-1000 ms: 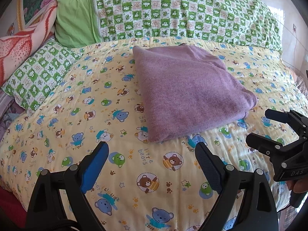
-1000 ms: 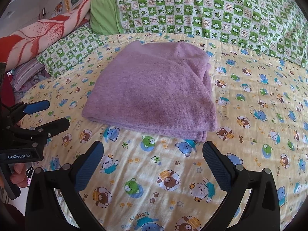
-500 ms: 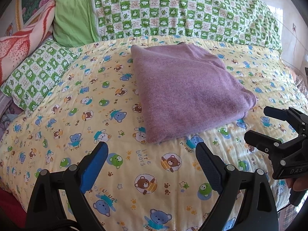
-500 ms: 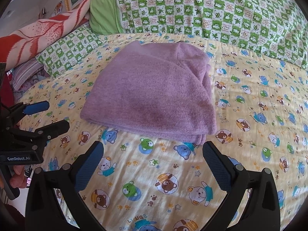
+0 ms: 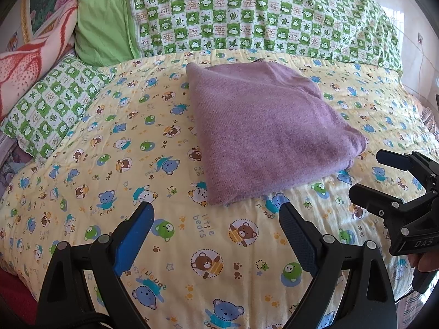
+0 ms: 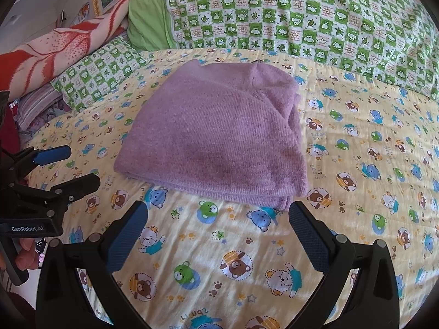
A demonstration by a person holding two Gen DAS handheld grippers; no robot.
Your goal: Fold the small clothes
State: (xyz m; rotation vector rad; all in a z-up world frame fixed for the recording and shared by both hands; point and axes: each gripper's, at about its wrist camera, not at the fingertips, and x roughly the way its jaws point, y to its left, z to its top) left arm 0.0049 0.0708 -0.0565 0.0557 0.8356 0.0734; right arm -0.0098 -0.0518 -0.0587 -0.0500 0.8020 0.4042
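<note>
Largest: a bed [image 5: 82, 181] under a yellow quilt printed with cartoon bears, filling both views. Along the far side, from 11 to 2 o'clock, a long green-and-white checked pillow [image 5: 260, 19] with a plain green end. At 9 o'clock in the left wrist view, a smaller checked pillow [image 5: 52, 104]; above it, at 10 o'clock, a red-and-pink patterned blanket [image 5: 30, 54].

Near the middle of the bed, just above centre, a purple knit garment [image 5: 263, 128], folded into a flat, roughly square bundle, resting on the quilt with stacked layer edges visible along its near side in the right wrist view [image 6: 219, 137]. Touched by neither tool.

At 6 o'clock in the left wrist view, the left hand-held gripper [image 5: 215, 219], blue-padded jaws spread wide, empty, above bare quilt just short of the garment's near corner. At 6 o'clock in the right wrist view, the right hand-held gripper [image 6: 218, 219], likewise spread wide and empty, just short of the garment's near edge. Each tool also seen from the other's camera: right one at 4 o'clock, left one at 8 o'clock with fingers [image 6: 24, 249] wrapped on its handle.
</note>
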